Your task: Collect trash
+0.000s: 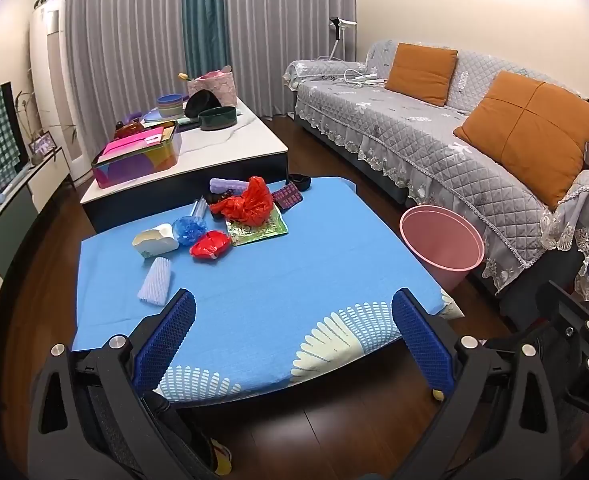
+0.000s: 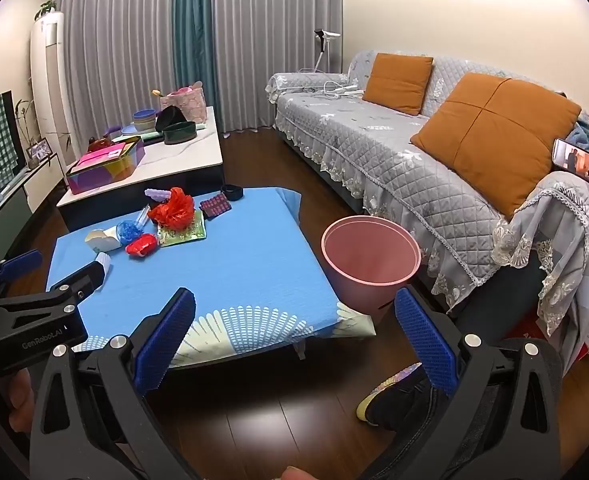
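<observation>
Right wrist view: left gripper (image 2: pixel 60 272) hides part of our foam sleeve (image 2: pixel 103 260); both grippers released; bin (image 2: pixel 370 256) interior partly visible, nothing seen inside.

A blue-clothed desk (image 1: pixel 278 276) carries litter at 11 o'clock: red bag (image 1: pixel 252 202), foil pack (image 1: pixel 268 232), white box (image 1: pixel 155 241), foam sleeve (image 1: pixel 155 281).

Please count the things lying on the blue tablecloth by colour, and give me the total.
Red: 2, big bag, small bag
White: 2, carton, foam net
Blue: 1, wrapper
Purple: 1, roll
Green: 1, foil packet
Black: 1, band
Other: 2, clear tube, pill sheet
Total: 10
</observation>
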